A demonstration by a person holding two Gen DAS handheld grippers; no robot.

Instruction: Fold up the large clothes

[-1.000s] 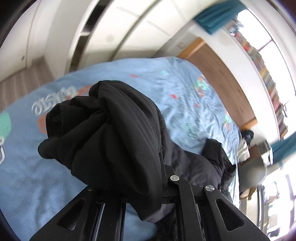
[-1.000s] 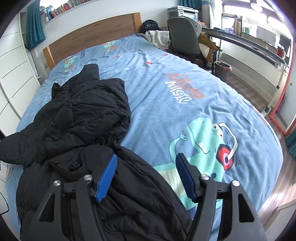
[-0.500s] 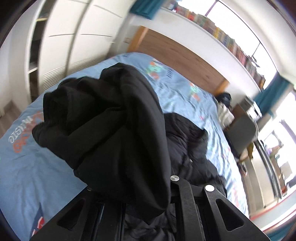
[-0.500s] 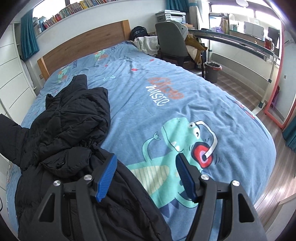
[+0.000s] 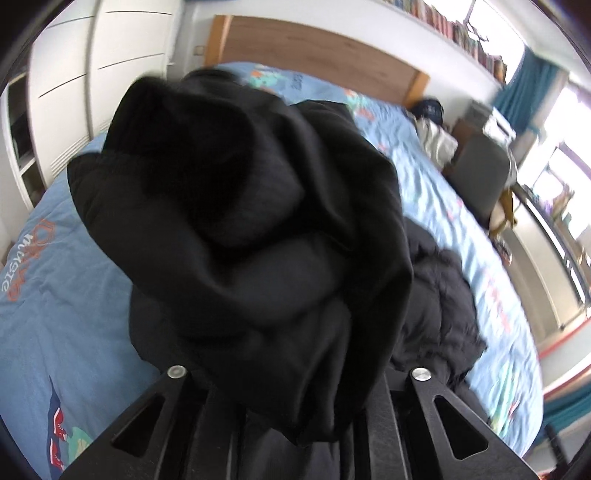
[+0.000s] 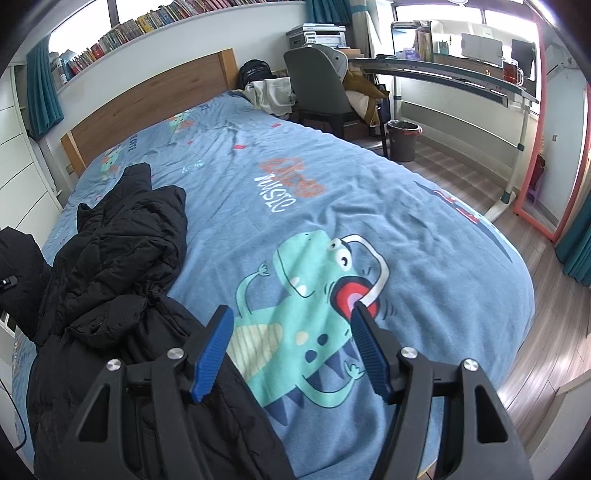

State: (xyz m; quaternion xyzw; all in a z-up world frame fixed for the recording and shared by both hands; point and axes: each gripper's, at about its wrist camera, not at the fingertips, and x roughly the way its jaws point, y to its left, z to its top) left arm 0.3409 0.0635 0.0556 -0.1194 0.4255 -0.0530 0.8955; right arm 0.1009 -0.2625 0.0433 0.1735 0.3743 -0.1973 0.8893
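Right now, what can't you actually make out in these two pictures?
- Left view: the left gripper's fingertips, buried under the bunched black jacket, so the grip can't be seen.
- Left view: the bed behind that bunch; the far side is motion-blurred.
- Right view: the jacket's near end, cut off by the bottom edge and the open, empty right gripper.
- Right view: book titles, too small.

The right gripper hangs with jaws apart above the black jacket's edge on the blue dinosaur bedspread.
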